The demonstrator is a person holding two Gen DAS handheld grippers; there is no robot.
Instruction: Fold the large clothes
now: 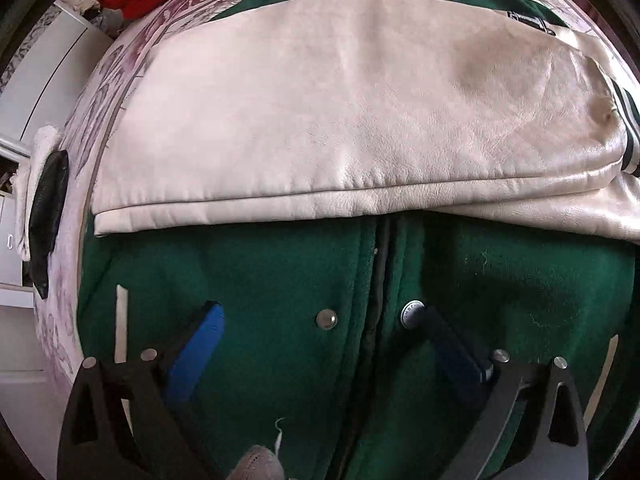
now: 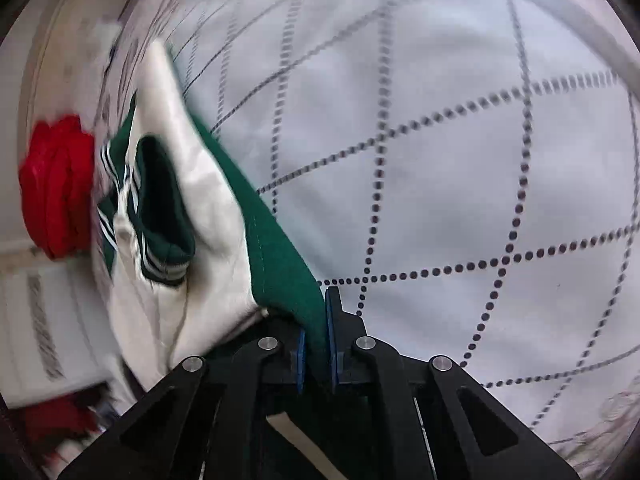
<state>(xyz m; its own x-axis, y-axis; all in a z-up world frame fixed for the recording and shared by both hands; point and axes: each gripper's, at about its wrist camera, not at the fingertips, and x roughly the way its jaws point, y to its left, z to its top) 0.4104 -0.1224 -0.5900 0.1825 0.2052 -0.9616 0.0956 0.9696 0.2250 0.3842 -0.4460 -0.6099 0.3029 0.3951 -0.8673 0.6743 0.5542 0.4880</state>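
step: folding in progress | green wool varsity jacket with cream leather sleeves (image 1: 280,272) lying mid-frame on patterned bedspread (image 2: 440,120) | left tongs (image 1: 320,316) gaping wide, holding nothing; right tongs (image 2: 316,344) pinching green hem | handling: heavy, thick; slippery sleeves; grip hem corners

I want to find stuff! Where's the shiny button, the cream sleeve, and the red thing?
shiny button (image 1: 413,313): left wrist view, its round metal face.
cream sleeve (image 1: 320,120): left wrist view, middle of its folded top.
red thing (image 2: 56,188): right wrist view, middle of the bundle.
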